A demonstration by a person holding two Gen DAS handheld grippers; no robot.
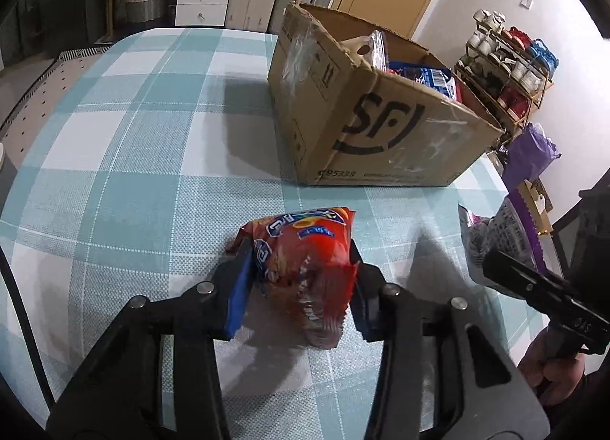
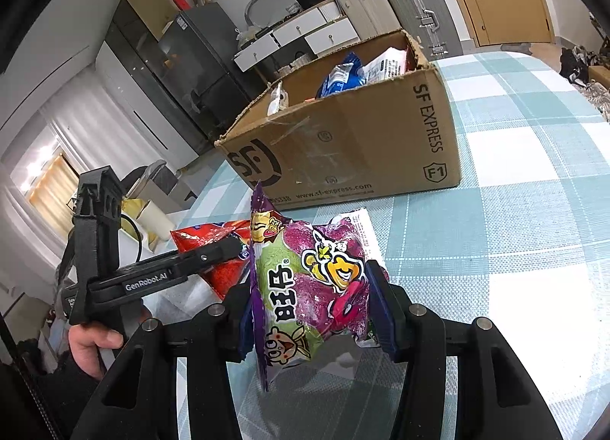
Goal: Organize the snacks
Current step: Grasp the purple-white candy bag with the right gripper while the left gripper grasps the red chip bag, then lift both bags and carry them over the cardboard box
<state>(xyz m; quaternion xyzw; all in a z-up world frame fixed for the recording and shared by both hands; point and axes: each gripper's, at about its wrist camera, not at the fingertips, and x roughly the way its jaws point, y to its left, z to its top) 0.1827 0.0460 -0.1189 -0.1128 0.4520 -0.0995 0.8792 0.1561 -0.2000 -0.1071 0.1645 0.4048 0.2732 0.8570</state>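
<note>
**Both grippers loaded, box ahead**

We pinch the red snack bag (image 1: 305,272) in the left gripper (image 1: 301,287) and the purple candy bag (image 2: 309,287) in the right gripper (image 2: 310,299), both lifted above the checked tablecloth (image 1: 133,135), presumably bound for the open cardboard box (image 1: 381,127) that holds other snacks.

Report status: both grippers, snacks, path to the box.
Left gripper shut on red snack bag. Right gripper shut on purple snack bag. Open cardboard box ahead, already holding packets. Nothing in between.
</note>
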